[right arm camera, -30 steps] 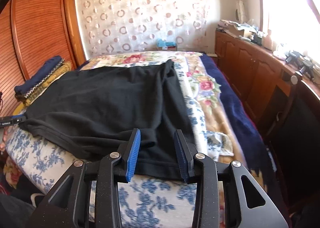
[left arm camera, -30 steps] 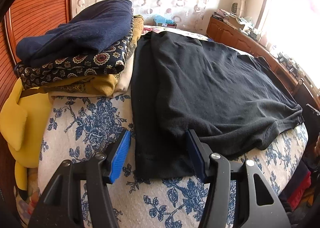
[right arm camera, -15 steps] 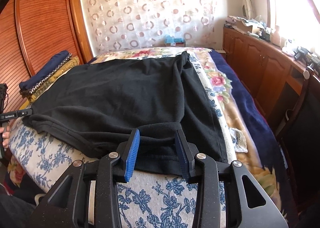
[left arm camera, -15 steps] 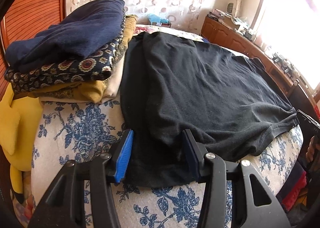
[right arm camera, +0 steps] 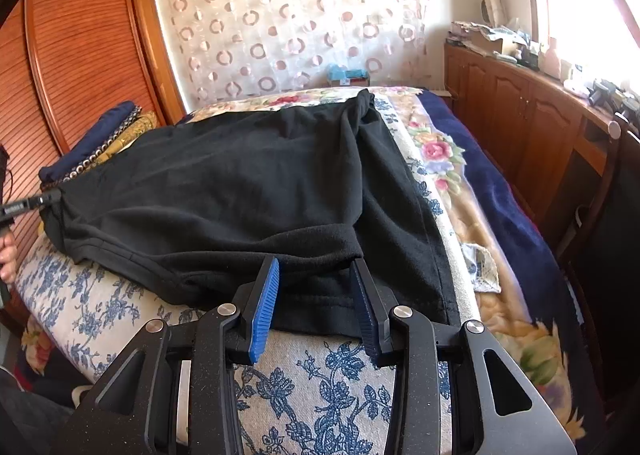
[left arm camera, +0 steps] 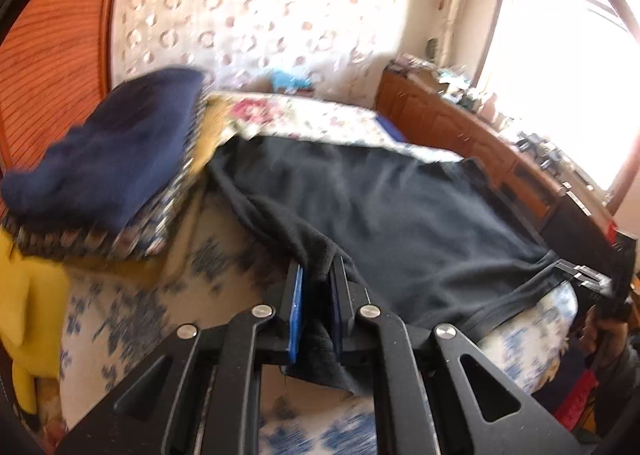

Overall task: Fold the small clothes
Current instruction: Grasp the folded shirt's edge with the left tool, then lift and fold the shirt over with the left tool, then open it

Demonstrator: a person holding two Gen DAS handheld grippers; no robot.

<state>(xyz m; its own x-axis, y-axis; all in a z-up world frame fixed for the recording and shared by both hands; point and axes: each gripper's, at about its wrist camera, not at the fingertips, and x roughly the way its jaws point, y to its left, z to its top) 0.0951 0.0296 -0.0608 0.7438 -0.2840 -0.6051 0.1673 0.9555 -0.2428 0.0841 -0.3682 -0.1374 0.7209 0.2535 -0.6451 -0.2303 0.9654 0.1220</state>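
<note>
A black garment [right arm camera: 248,191] lies spread on the flowered bed; it also shows in the left wrist view [left arm camera: 400,223]. My left gripper [left arm camera: 316,279] is shut on the garment's near left corner, with a fold of black cloth pinched between the blue pads and lifted off the bed. My right gripper [right arm camera: 316,283] is open, its blue pads either side of the garment's near right hem, which lies flat on the bed. The left gripper also shows at the far left of the right wrist view [right arm camera: 24,207], and the right gripper shows at the right edge of the left wrist view [left arm camera: 588,275].
A stack of folded clothes [left arm camera: 120,175] topped by a navy piece sits at the bed's left, beside a yellow plush toy [left arm camera: 28,303]. A wooden wardrobe [right arm camera: 80,55] stands on the left and a cluttered wooden cabinet [right arm camera: 520,115] on the right.
My left gripper has closed on the garment's left corner and lifted it, bunching the cloth. My right gripper has moved slightly forward over the right hem and stays open.
</note>
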